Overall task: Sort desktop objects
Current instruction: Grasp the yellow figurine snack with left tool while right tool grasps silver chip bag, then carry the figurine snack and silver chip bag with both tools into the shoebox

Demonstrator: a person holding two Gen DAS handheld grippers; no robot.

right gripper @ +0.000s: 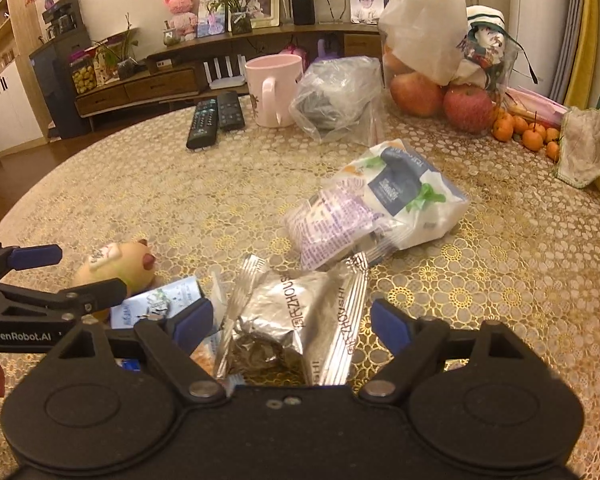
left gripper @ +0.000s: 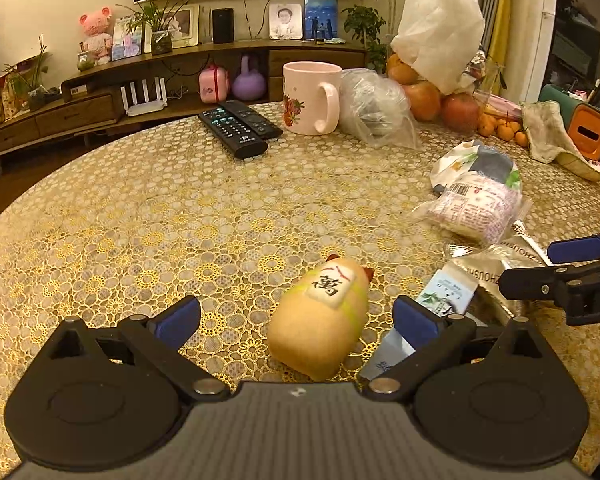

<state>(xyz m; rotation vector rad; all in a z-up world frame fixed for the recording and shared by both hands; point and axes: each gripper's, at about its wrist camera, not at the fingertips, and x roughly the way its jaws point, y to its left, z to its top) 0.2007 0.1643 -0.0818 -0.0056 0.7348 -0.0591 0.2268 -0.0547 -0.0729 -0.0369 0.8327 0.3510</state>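
Note:
A beige squishy toy (left gripper: 320,312) with a white character label lies on the gold lace tablecloth between the wide-apart fingers of my left gripper (left gripper: 296,318), which is open and not touching it. My right gripper (right gripper: 292,320) is open too, its fingers either side of silver foil snack packets (right gripper: 300,320). A light blue sachet (left gripper: 444,296) lies beside the toy, under the left gripper's right finger. In the right wrist view the toy (right gripper: 116,268) and sachet (right gripper: 156,300) sit at the left behind the left gripper's fingers (right gripper: 36,258). The right gripper's fingers (left gripper: 576,250) enter the left wrist view from the right.
White and purple snack bags (right gripper: 380,208) lie mid-table. Behind them stand a pink mug (left gripper: 312,98), two black remotes (left gripper: 236,126), a clear bag (left gripper: 376,108), apples under a white bag (right gripper: 440,96), small oranges (right gripper: 528,132) and a cloth (right gripper: 584,148). The round table's edge curves left.

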